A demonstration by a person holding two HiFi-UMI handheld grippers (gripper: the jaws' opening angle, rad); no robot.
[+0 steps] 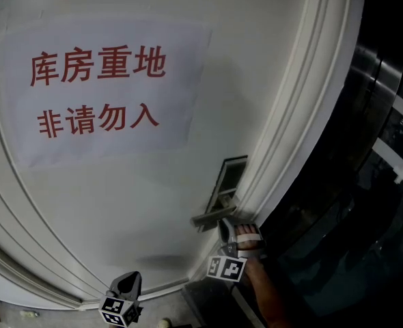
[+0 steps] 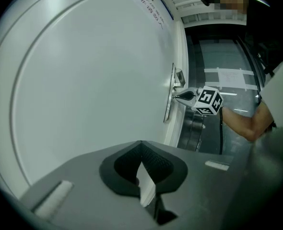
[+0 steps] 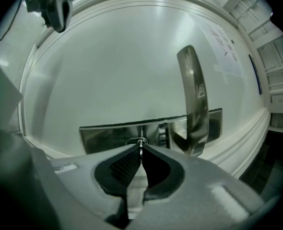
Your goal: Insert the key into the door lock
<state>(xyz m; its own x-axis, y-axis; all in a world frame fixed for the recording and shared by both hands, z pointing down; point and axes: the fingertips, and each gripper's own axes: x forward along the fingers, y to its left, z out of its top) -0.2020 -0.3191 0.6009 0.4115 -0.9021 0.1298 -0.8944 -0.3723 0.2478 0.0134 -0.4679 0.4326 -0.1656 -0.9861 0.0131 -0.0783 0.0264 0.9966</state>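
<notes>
White door point(image 1: 119, 203) ahead. My right tongs point(image 3: 141, 153) pinch the key point(image 3: 141, 146), its tip at the keyhole point(image 3: 138, 141) beside the handle point(image 3: 194, 104). My left tongs point(image 2: 142, 169) hang closed and empty. Insertion seems under way; next I'd push straight in.

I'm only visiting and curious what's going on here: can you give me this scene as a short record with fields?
Door: white moulded door bearing a paper sign with red characters
Lock: shiny steel lock plate with a steel lever handle
Right claw: shut on a thin metal key, tip at the keyhole
Left claw: shut, apart from the lock
</notes>
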